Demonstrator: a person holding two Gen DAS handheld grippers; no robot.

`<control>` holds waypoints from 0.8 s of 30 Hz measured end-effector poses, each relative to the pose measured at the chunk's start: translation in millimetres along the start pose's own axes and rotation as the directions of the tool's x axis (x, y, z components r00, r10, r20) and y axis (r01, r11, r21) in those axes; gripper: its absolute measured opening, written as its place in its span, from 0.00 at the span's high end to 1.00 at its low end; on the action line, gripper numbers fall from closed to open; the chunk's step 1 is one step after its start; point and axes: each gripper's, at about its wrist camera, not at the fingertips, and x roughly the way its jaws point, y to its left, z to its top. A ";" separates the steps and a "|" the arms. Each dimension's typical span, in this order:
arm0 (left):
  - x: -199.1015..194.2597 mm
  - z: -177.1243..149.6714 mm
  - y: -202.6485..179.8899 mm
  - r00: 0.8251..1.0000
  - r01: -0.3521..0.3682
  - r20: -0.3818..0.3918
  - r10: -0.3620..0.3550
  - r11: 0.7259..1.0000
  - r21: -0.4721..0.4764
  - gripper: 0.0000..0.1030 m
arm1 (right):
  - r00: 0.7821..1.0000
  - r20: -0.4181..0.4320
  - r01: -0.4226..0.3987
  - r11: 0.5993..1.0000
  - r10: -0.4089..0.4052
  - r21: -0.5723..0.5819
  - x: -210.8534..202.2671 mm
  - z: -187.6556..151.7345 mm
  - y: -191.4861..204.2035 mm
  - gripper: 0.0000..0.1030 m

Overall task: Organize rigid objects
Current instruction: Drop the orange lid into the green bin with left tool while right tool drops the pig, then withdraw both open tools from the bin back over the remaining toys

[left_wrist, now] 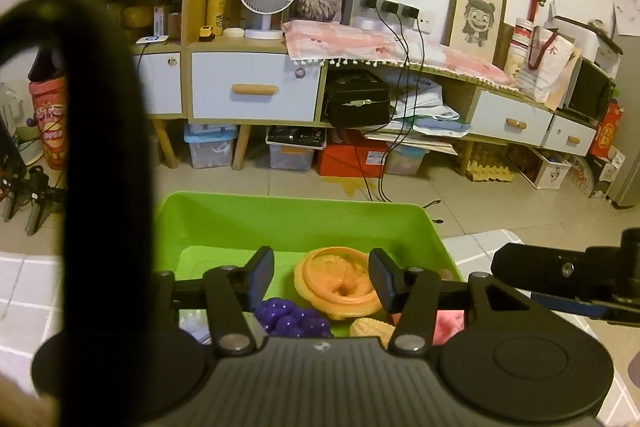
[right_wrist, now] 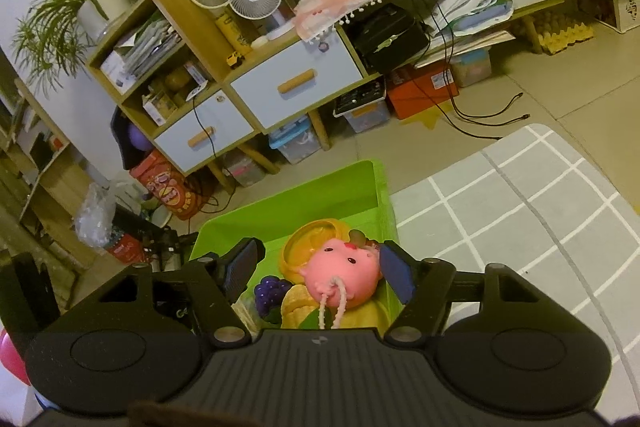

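Observation:
A green plastic bin [left_wrist: 296,223] sits on the floor and holds several toys. My left gripper [left_wrist: 322,279] hangs over it, open. An orange pumpkin-shaped toy [left_wrist: 336,283] lies in the bin between the fingers, with a gap at the left pad [left_wrist: 260,277]. Purple grapes [left_wrist: 292,319], a yellow corn piece [left_wrist: 372,331] and a pink toy [left_wrist: 448,327] lie nearer. In the right wrist view my right gripper [right_wrist: 320,269] stands open above the bin [right_wrist: 332,195]. Below it a pink pig toy [right_wrist: 340,275] with a cord rests on the orange toy [right_wrist: 296,247] and yellow corn [right_wrist: 300,307]; grapes [right_wrist: 270,293] lie to the left.
A low wooden cabinet [left_wrist: 252,87] with white drawers runs along the wall, with boxes and cables [left_wrist: 384,147] under it. A grey checked mat [right_wrist: 520,211] lies right of the bin. A black strap [left_wrist: 100,147] blocks the left of the left wrist view.

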 end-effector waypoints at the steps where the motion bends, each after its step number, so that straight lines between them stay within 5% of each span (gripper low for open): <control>1: -2.7 0.2 -0.1 1.000 -0.001 -0.001 0.001 1.000 0.004 0.70 | 1.000 0.000 0.001 1.000 -0.001 0.004 -1.7 -0.3 -0.1 0.30; 14: -50.9 -9.2 3.3 1.000 -0.018 -0.015 0.019 0.999 0.031 0.69 | 1.000 0.006 0.008 1.000 -0.008 -0.012 -38.8 -10.7 13.5 0.30; 24: -92.8 -32.9 12.2 0.997 -0.022 -0.068 0.025 0.999 0.049 0.55 | 0.999 -0.026 0.026 0.999 -0.027 -0.037 -65.3 -32.1 21.0 0.28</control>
